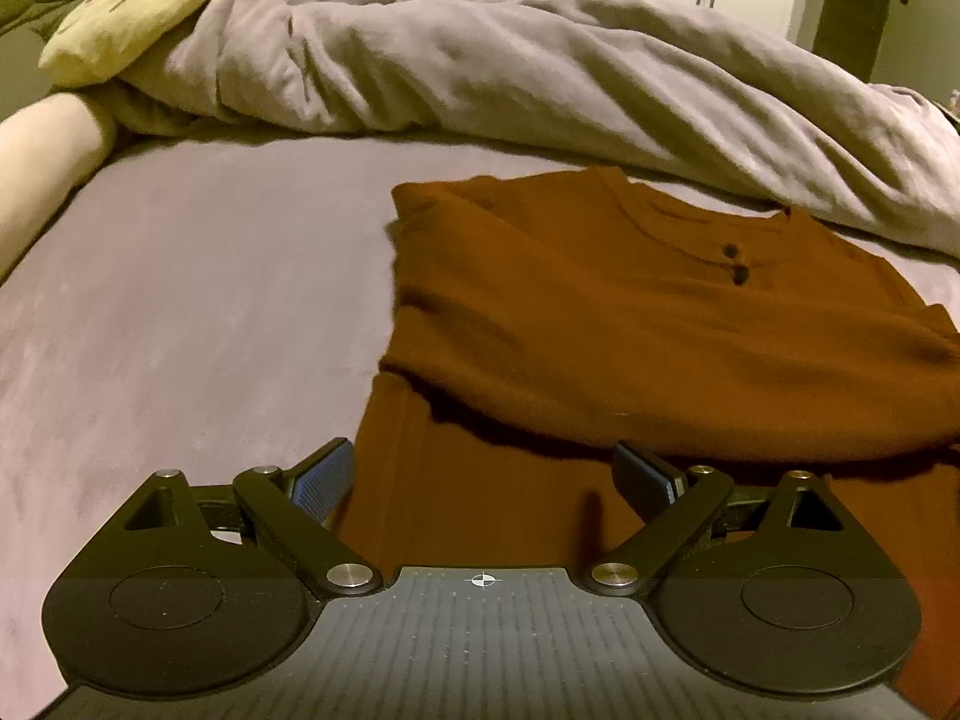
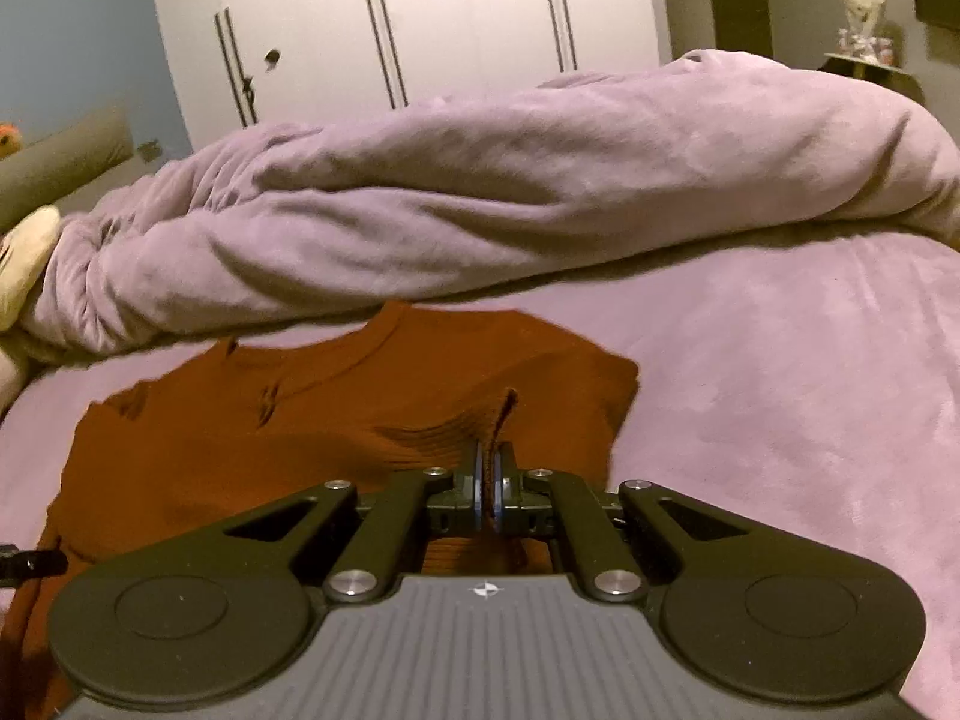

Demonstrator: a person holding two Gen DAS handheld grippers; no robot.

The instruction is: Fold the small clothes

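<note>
A rust-brown buttoned top (image 1: pixel 630 312) lies on the lilac bed sheet (image 1: pixel 180 312), its upper part folded over the lower part. My left gripper (image 1: pixel 486 480) hovers open over the lower left edge of the garment, blue pads wide apart, nothing pinched. In the right wrist view the same top (image 2: pixel 252 438) spreads ahead and to the left. My right gripper (image 2: pixel 492 480) is shut on a ridge of its fabric, which stands up pinched between the pads near the garment's right side.
A bunched lilac duvet (image 1: pixel 540 72) (image 2: pixel 480 192) runs across the bed just beyond the top. A yellow plush cushion (image 1: pixel 132 6) lies at the far left. White wardrobe doors (image 2: pixel 420 18) stand behind. Bare sheet (image 2: pixel 810 390) spreads to the right of the garment.
</note>
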